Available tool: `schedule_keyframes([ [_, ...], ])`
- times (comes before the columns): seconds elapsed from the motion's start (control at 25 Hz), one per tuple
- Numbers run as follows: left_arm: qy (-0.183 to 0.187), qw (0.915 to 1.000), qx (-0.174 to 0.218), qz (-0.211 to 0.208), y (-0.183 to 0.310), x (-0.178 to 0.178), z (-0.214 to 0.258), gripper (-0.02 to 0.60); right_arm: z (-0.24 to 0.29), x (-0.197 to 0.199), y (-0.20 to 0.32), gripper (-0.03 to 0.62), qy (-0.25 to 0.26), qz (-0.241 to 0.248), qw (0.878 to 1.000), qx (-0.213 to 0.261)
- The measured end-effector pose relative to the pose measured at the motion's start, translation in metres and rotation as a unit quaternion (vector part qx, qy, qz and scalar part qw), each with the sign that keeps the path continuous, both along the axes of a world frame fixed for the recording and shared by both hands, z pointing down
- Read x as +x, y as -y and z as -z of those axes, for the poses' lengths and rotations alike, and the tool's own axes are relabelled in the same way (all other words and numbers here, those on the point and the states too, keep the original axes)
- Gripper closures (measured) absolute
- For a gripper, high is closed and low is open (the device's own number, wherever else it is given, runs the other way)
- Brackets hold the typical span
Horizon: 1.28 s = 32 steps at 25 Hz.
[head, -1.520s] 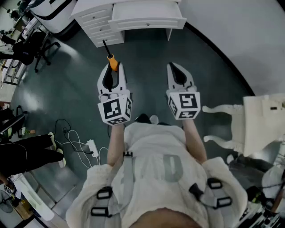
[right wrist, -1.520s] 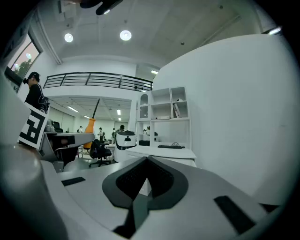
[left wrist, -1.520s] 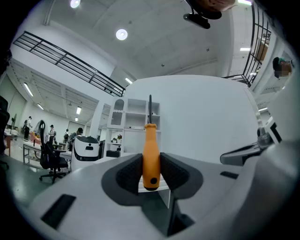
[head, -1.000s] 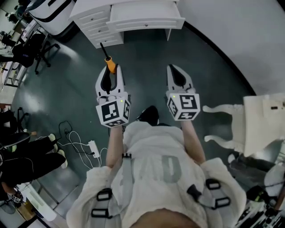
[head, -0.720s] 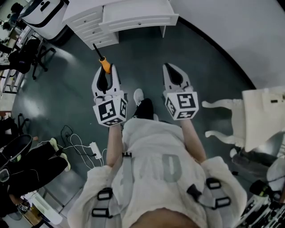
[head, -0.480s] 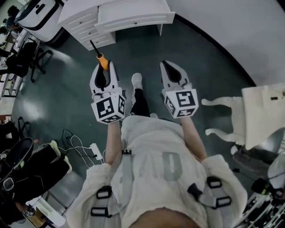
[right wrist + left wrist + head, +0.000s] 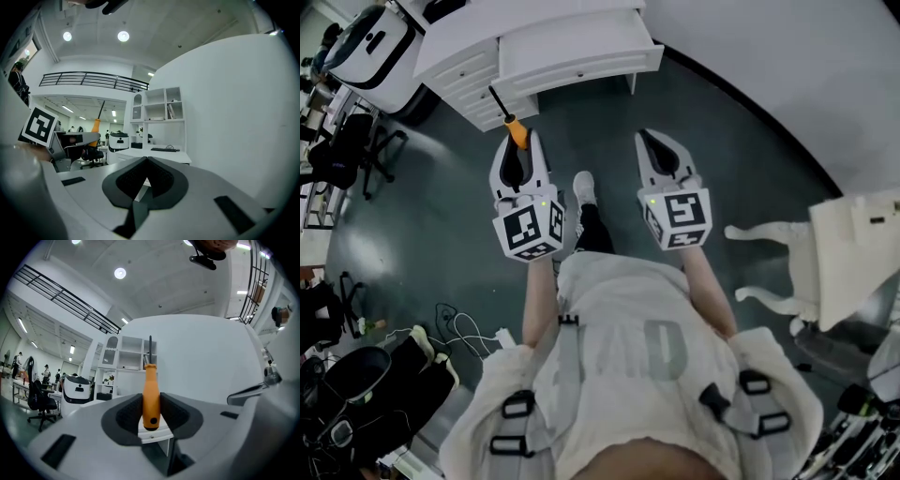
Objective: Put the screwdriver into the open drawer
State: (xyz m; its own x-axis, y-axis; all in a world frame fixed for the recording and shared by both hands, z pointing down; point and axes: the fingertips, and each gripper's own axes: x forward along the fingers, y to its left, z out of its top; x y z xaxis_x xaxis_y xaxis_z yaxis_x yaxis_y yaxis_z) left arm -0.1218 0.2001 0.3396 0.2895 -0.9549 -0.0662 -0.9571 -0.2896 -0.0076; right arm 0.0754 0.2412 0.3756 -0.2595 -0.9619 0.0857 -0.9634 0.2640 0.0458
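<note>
The left gripper (image 7: 517, 142) had its jaws partway closed, the pads pressing on both sides of the orange handle of the screwdriver (image 7: 515, 128). The dark shaft stuck out beyond the tips toward 11 o'clock in the head view. The right gripper (image 7: 659, 142), at 3 o'clock from the left one, had its jaw tips together with nothing between them. The white desk's open drawer (image 7: 581, 58) lay at 12 o'clock, apart from both.

Dark glossy floor (image 7: 441, 206), curved white wall (image 7: 787, 75), white desk (image 7: 502, 26), round ceiling lights (image 7: 120, 273)
</note>
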Motion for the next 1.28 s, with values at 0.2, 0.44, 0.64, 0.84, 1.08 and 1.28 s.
schedule_keyframes([
  [0.2, 0.005, 0.9999, -0.014, 0.001, 0.053, -0.008, -0.005, 0.463, 0.000, -0.005, 0.048, 0.589, 0.006, -0.004, 1.000, -0.016],
  [0.44, 0.001, 0.9998, -0.017, -0.009, 0.145, -0.018, -0.001, 0.463, 0.007, -0.011, 0.139, 0.589, 0.008, -0.020, 1.000, -0.017],
  [0.64, -0.003, 0.9995, -0.020, -0.025, 0.227, -0.029, 0.001, 0.463, 0.018, -0.030, 0.225, 0.589, -0.012, -0.014, 1.000, -0.017],
  [0.84, -0.004, 0.9989, -0.019, -0.043, 0.305, -0.036, 0.002, 0.463, 0.029, -0.047, 0.308, 0.589, -0.002, -0.016, 1.000, -0.022],
  [1.08, -0.006, 0.9976, -0.024, -0.064, 0.372, -0.039, -0.004, 0.465, 0.022, -0.057, 0.370, 0.589, -0.005, -0.024, 0.999, -0.034],
  [1.28, -0.037, 0.9969, -0.030, -0.063, 0.406, -0.041, -0.010, 0.471, 0.014, -0.061, 0.400, 0.589, -0.007, -0.025, 0.999, -0.048],
])
